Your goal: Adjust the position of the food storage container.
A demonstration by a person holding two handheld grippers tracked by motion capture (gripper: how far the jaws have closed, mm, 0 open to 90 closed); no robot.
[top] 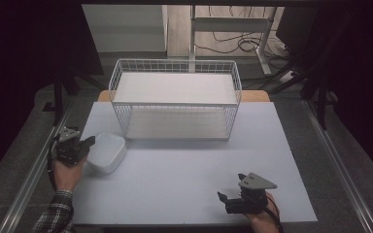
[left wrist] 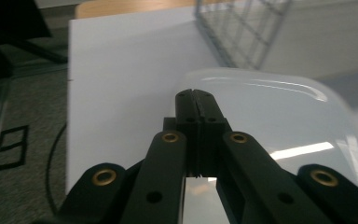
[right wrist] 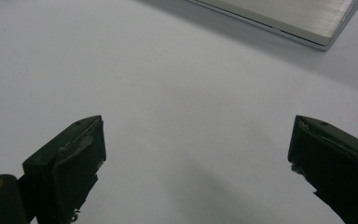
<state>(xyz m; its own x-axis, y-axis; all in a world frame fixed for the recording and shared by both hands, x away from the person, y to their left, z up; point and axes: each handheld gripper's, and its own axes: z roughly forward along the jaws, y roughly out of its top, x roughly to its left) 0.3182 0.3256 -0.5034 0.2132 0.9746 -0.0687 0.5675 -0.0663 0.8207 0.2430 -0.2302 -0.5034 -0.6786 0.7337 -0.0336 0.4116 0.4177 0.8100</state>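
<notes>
The left tool [top: 88, 143] pinches the rim of the white container [top: 108, 151] on the table [top: 184, 170]; the right tool [top: 226, 201] rests spread apart.

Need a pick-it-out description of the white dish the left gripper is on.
Start at the white wire rack at the back of the white table. Off its front left corner sits a shallow white dish with rounded corners. The left gripper has its jaws shut on the dish's rim; it is the only loose item on the table.
</notes>
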